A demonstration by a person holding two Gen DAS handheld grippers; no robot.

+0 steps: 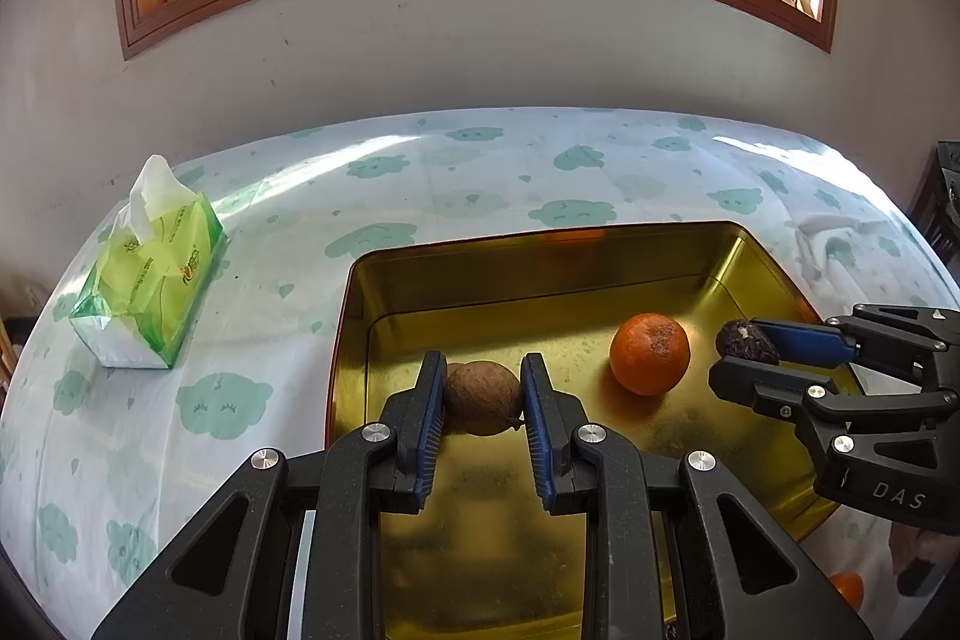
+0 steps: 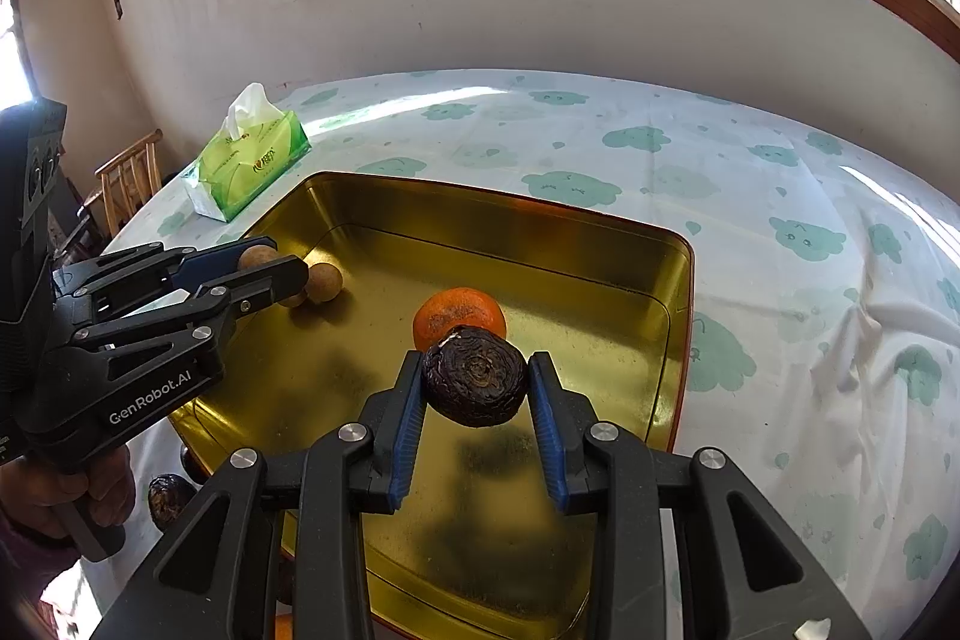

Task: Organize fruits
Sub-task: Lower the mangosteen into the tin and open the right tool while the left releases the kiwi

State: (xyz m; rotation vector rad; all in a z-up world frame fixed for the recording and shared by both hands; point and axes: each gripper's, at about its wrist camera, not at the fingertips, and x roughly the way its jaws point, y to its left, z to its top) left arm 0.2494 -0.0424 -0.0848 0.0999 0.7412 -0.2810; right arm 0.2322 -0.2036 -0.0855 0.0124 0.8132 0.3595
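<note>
While both claws hang over the gold tray [image 1: 354,316], my left gripper [image 1: 483,394] clamps a brown fruit [image 1: 482,398]; my right gripper [image 2: 475,383] clamps a wrinkled dark fruit [image 2: 475,376]; I'd lower each gently, clear of the orange [image 2: 459,316] at twelve o'clock, before releasing.

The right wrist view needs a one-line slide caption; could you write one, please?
Right gripper clamps a wrinkled dark fruit above the gold tray, an orange just behind.

oranges [image 2: 459,316] x2 | brown round fruits [image 2: 324,282] x3 | dark wrinkled fruits [image 2: 475,384] x2 | tray [image 2: 540,244] x1 | tissue pack [image 2: 249,157] x1
</note>
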